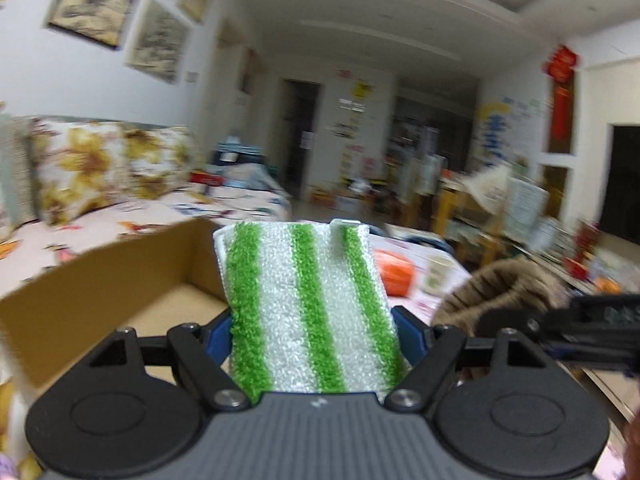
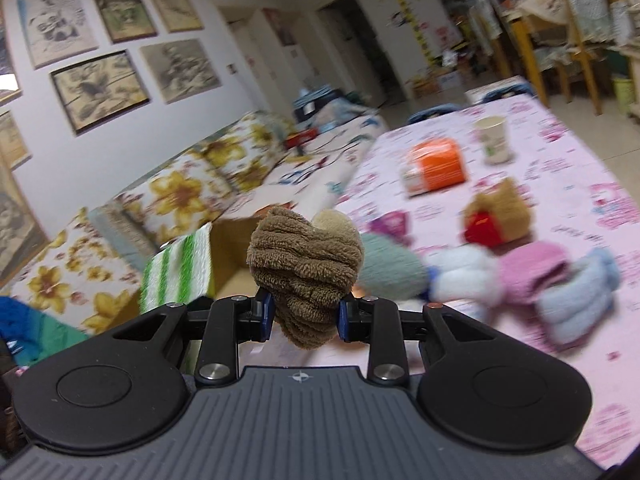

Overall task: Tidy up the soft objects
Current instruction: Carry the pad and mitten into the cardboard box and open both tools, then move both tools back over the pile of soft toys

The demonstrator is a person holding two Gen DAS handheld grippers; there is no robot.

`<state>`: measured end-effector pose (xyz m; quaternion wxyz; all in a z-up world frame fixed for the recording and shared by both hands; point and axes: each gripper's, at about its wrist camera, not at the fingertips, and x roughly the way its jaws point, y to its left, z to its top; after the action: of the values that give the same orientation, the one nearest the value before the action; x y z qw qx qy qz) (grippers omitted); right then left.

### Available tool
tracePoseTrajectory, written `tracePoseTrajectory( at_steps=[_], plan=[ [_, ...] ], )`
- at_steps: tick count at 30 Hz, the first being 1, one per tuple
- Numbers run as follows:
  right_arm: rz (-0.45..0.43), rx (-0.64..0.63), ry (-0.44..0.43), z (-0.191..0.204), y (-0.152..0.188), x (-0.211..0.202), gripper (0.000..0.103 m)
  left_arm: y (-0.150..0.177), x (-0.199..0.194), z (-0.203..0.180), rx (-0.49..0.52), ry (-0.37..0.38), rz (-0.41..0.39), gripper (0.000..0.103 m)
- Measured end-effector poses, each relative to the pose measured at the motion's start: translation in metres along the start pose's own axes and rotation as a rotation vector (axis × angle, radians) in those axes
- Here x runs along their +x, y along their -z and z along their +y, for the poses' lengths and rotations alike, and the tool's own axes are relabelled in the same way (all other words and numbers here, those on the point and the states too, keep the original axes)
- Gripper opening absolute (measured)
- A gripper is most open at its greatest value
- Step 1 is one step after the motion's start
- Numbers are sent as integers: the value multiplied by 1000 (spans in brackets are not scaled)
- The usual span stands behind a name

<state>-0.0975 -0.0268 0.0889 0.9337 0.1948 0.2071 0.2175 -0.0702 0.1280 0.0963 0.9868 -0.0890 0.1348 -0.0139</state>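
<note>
The left gripper (image 1: 314, 336) clamps a green-and-white striped pad (image 1: 308, 304) between its blue fingers (image 1: 219, 338), the pad standing upright and reaching forward from the jaws, above the near edge of an open cardboard box (image 1: 120, 276). The right gripper (image 2: 306, 314) is clenched on a brown fuzzy sock (image 2: 306, 272), which bulges up and out from between the jaws and hangs a little below them. In the right wrist view the pad shows just left of the sock, at the box. Farther right on the pink tablecloth (image 2: 560, 152) lie more soft things, blurred: a teal one (image 2: 390, 268) just beside the sock, a white one (image 2: 464, 270), a pink one (image 2: 532, 272), a pale blue one (image 2: 576, 300), and a brown-and-red toy (image 2: 496, 220). An orange pack (image 2: 438, 164) and a paper cup (image 2: 494, 138) sit beyond them.
</note>
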Motion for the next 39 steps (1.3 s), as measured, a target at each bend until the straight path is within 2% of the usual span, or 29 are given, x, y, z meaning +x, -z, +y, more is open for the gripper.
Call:
tracePoseTrajectory(
  at_steps=[5, 10, 13, 16, 17, 18, 19, 20, 21, 25, 29, 32, 35, 37, 39],
  plan=[
    [68, -10, -84, 24, -2, 41, 38, -7, 11, 25, -63, -136, -11, 80],
    [142, -15, -143, 45, 1, 79, 39, -9, 20, 44, -112, -197, 16, 81],
    [178, -36, -137, 48, 3, 93, 44, -5, 20, 55, -112, -223, 32, 82],
    [210, -22, -122, 47, 8, 90, 61, -5, 20, 59, -98, -237, 33, 86],
    [211, -17, -109, 46, 8, 88, 68, -5, 20, 59, -95, -235, 34, 87],
    [206, -13, -106, 44, 7, 84, 81, -2, 17, 58, -91, -233, 33, 89],
    [200, -8, -99, 43, 6, 80, 88, -3, 17, 57, -87, -230, 35, 91],
    [188, -4, -96, 43, 7, 75, 97, -3, 17, 57, -82, -231, 37, 96],
    [180, -1, -93, 43, 7, 71, 98, -3, 16, 57, -85, -232, 32, 99],
    [148, 17, -75, 39, 5, 55, 101, -3, 15, 60, -96, -230, 20, 101],
    [126, 29, -33, 32, 6, 38, 103, -3, 16, 57, -83, -195, -2, 102],
    [115, 20, 23, 22, 9, 24, 103, 0, 17, 46, -16, -180, -23, 102],
    [111, 11, 118, 13, 14, 15, 103, 5, 16, 33, 75, -184, -77, 102],
    [112, 17, 195, 3, 16, 7, 103, 10, 18, 25, 139, -181, -83, 101],
    [103, 37, 287, -6, 18, -2, 103, 14, 16, 16, 193, -206, -123, 101]
  ],
)
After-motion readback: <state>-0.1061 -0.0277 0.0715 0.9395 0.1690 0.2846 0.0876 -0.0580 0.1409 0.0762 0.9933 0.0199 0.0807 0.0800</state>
